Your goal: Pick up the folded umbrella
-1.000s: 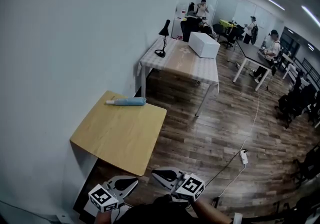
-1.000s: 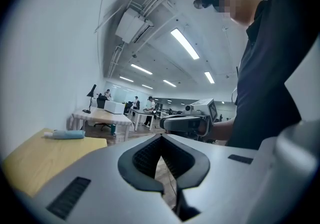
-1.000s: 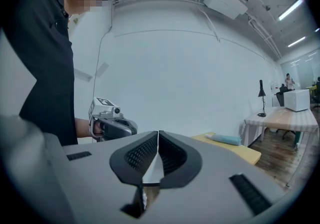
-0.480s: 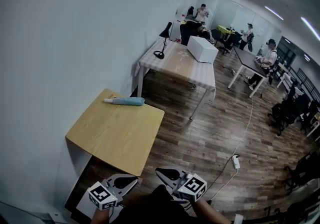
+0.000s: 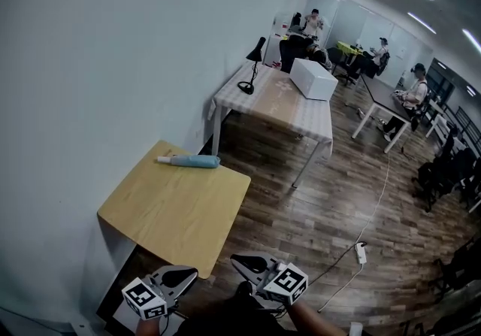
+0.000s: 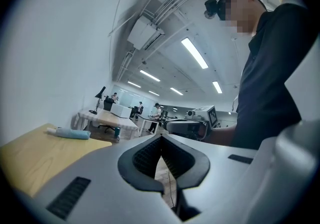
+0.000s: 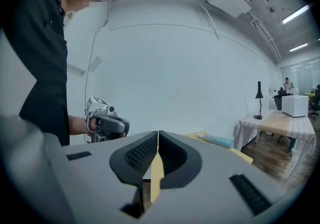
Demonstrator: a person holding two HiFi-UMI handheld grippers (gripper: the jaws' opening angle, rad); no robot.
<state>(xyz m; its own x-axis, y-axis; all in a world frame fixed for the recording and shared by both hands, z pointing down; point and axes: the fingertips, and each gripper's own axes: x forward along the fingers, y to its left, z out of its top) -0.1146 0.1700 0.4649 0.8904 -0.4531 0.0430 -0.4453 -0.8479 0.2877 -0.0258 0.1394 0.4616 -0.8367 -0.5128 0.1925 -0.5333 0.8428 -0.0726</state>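
The umbrella (image 5: 189,161) (blue, folded, pale handle end) lay flat on the table (image 5: 173,210). It ran close along the far edge, handle end toward the wall (image 5: 90,64). The table's left side sat against that wall; its near and right edges stood free.

L gripper (image 5: 179,276) and R gripper (image 5: 250,261) sat low in the head view, on the near side of the table's near edge and well apart from the umbrella. L gripper's jaws were pressed together at the tips w/ nothing btwn them. R gripper's jaws were likewise closed and empty. Each gripper view caught the other gripper off to one side, and the umbrella small on the tabletop beyond.

Right of the table ran open wood floor (image 5: 316,214), w/ a power strip (image 5: 361,253) lying further right. Beyond the table's far edge, past a gap of floor, stood a long table (image 5: 282,105) along the same wall, carrying a lamp (image 5: 245,88) and a white box (image 5: 313,79). People (image 5: 415,86) were at the far end of the room, well away.
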